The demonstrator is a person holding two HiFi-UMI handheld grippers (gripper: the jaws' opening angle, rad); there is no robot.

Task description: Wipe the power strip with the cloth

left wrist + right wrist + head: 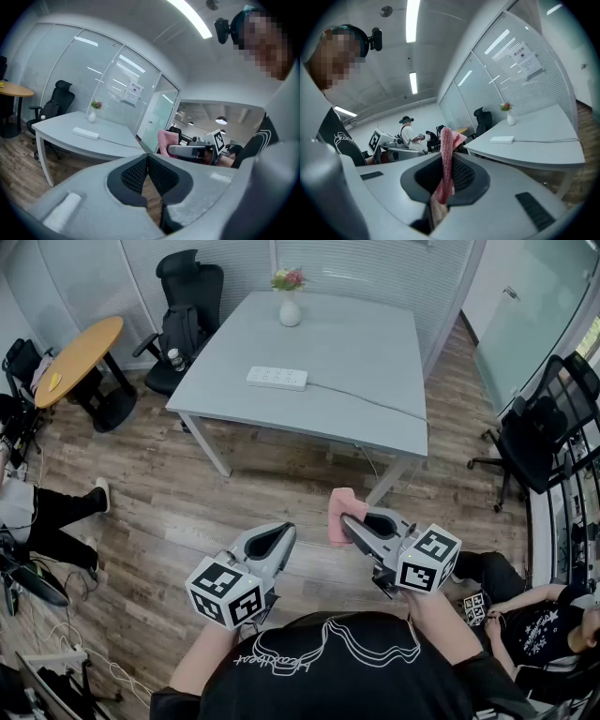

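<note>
The power strip (277, 378) is a flat white oblong bar lying toward the near-left edge of the smooth pale grey counter (375, 343). A thin cable (375, 401) trails from its right end across the top. It sits well apart from both of my tools, which I hold over the wood-plank floor (244, 493) on the near side of the counter. The cloth (337, 507) is a pink, knitted-looking rag, folded and limp. My right hand-held gripper (352, 521) has its jaws clamped on it; one end stands up past the tips and the rest hangs between the ribbed black pads. My left hand-held gripper (286, 532) is near it, jaws together with nothing between them. Both are grey moulded plastic, each with a marker cube at the back. A white vase (290, 307) of flowers stands near the counter's far edge.
</note>
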